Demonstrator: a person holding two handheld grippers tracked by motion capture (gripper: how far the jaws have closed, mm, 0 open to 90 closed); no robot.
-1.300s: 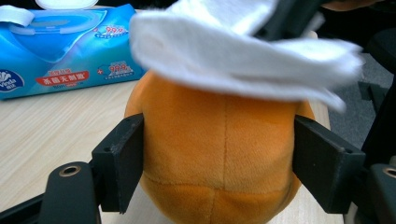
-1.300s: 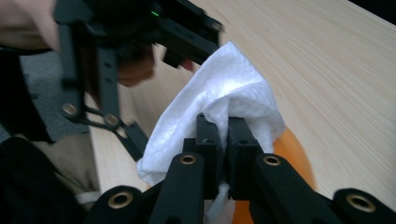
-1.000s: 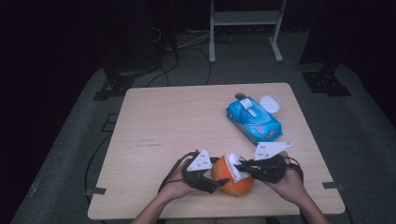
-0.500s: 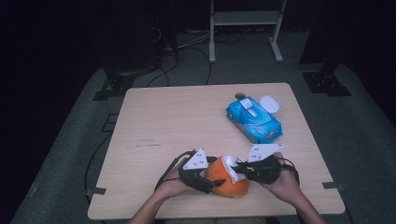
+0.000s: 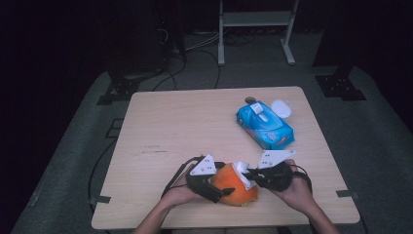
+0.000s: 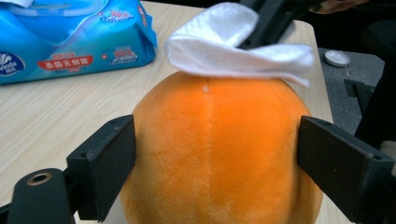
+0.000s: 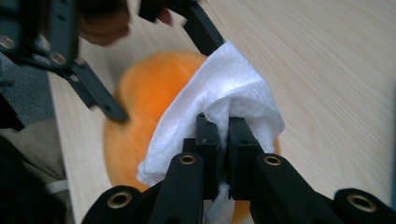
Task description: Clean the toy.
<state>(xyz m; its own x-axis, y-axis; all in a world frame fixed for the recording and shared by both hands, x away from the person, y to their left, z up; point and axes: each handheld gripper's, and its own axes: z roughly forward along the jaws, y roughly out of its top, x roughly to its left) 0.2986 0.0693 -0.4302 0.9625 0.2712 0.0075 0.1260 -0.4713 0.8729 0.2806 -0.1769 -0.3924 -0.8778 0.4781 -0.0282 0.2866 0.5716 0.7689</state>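
The pale wooden table (image 5: 195, 141) is bare across its left and middle; the work sits close to its near edge, at about five o'clock. Toward two o'clock lies a blue plastic pack of wet wipes (image 5: 265, 125) with a small white round lid (image 5: 281, 108) just beyond it, well apart from the hands.

The round orange plush toy (image 5: 236, 185) rests on the table between the two hand-held grippers. The left hand-held gripper (image 5: 214, 187) straddles it: in the left gripper view the toy (image 6: 219, 154) sits between the black jaws, which have just been opening and stand at its flanks with the grip eased. The right hand-held gripper (image 5: 251, 176) is clamped narrow on a folded white wipe (image 7: 224, 100), laid on the toy's top.

The toy is velvety, bright orange, with a fine seam down its middle.
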